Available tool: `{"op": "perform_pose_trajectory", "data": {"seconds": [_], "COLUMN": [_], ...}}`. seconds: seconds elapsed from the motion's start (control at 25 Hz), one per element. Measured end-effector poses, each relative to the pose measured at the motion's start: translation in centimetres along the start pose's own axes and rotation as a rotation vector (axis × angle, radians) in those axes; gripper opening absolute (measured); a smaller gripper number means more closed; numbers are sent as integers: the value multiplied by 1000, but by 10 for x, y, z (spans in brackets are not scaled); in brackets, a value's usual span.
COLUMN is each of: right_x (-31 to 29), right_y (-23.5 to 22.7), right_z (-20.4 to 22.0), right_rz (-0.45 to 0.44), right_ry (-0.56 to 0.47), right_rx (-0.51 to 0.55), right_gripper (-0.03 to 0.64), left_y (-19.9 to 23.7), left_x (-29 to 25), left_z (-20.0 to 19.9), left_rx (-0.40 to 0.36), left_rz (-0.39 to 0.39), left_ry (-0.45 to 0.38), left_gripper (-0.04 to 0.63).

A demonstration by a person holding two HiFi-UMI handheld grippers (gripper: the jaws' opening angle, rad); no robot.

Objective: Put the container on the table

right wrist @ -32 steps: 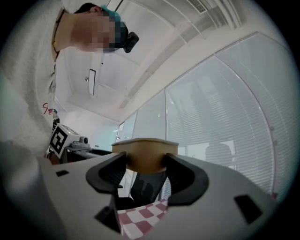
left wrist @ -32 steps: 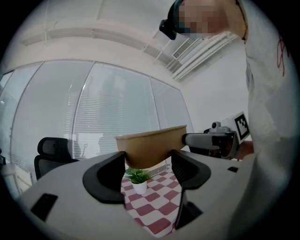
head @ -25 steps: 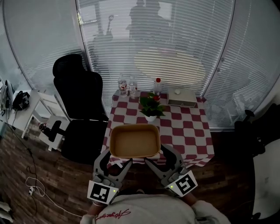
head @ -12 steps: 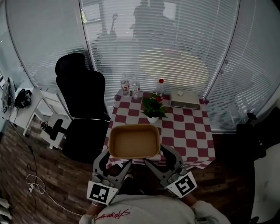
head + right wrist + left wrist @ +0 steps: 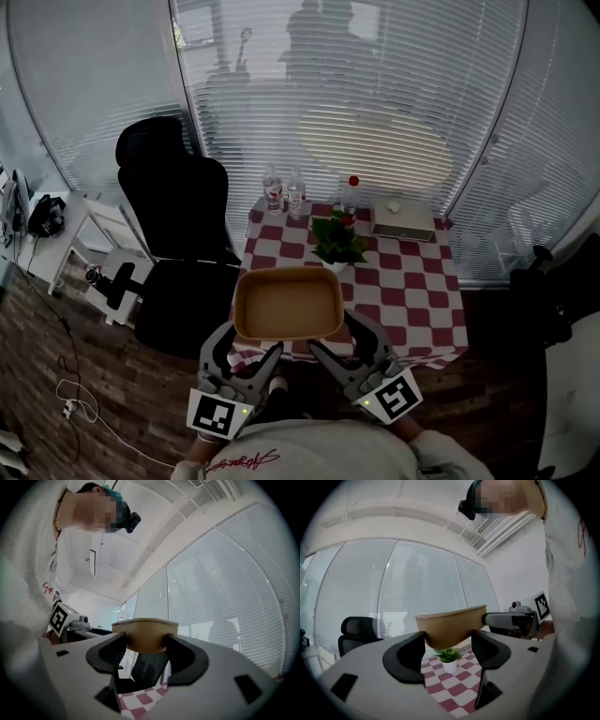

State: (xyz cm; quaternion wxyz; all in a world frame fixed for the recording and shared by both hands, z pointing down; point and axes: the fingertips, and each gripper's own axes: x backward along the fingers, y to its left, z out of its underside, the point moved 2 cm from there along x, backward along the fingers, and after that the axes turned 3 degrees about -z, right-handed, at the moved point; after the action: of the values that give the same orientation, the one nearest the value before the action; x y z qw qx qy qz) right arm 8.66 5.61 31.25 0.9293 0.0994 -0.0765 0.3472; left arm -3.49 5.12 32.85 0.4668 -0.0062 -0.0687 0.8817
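Jaws of the left gripper (image 5: 246, 351) and right gripper (image 5: 345, 343) each clamp the near end of the tan container (image 5: 286, 305), holding it above the checkered table (image 5: 403, 291)

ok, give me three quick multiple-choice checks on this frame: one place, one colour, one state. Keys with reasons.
1. Where is the container?
A. On a shelf
B. Held up between the left gripper and the right gripper, by the near edge of the tablecloth
C. Inside a sink

2. What is the tablecloth's pattern?
A. Plain blue
B. Green stripes
C. Red and white checks

3. What state is the container in?
A. Lidded
B. Open-topped and empty
C. Full of fruit

Key:
1 B: each gripper view shows its jaws clamped on the container's wall, with the cloth below.
2 C: the head view shows the checks.
3 B: the head view shows its bare tan inside.
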Motion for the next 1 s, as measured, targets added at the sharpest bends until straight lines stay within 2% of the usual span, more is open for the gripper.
{"op": "perform_pose_trajectory", "data": {"seconds": [1.0], "right_x": [-114], "right_y": [-66], "right_z": [31], "right_rz": [79], "right_ry": [12], "right_rx": [16], "right_gripper": [261], "left_y": [112], "left_x": [-89], "left_z": [18], "left_rx": [24], "left_rz": [80], "left_ry": [-22], "left_gripper": [308]}}
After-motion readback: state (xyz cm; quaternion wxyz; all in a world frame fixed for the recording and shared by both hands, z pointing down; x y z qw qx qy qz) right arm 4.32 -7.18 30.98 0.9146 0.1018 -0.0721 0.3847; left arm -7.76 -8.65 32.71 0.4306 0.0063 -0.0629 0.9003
